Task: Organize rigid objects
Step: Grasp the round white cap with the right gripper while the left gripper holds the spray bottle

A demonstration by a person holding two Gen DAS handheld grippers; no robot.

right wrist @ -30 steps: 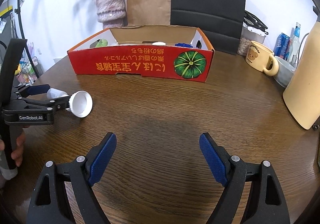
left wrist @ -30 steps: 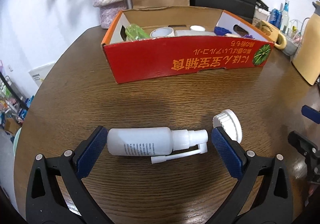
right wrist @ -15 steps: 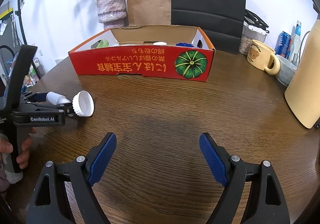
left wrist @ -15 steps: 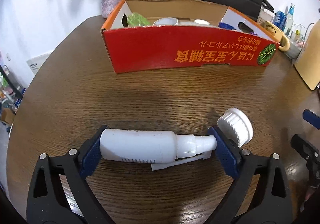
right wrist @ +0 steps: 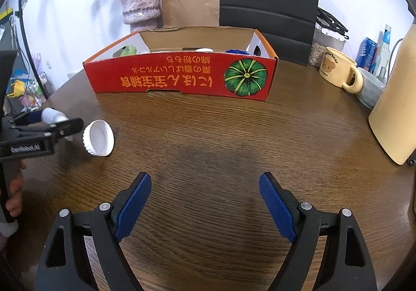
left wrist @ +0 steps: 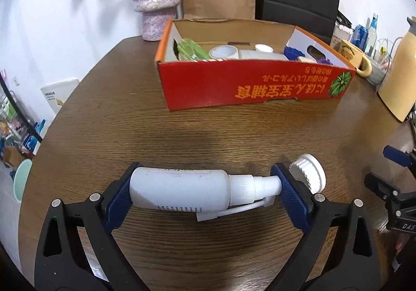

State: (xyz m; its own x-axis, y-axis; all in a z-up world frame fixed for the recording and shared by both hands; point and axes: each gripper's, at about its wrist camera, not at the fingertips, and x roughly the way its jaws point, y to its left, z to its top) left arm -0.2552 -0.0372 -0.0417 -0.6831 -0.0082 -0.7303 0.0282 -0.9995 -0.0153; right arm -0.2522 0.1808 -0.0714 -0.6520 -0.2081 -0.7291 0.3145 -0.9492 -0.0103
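- The round wooden table (right wrist: 234, 135) carries everything.
- A red cardboard box (left wrist: 249, 88) sits far across it, already holding several small items.
- A cream jug (right wrist: 395, 109) and yellow mug (right wrist: 338, 70) stand to the right, well apart from the grippers.
- The left gripper (left wrist: 205, 189) clamps the white spray bottle (left wrist: 182, 192) end to end, lying sideways.
- The right gripper (right wrist: 205, 202) hangs wide apart, holding nothing.
- A white cap (left wrist: 310, 172) lies just beside the left gripper's right finger.
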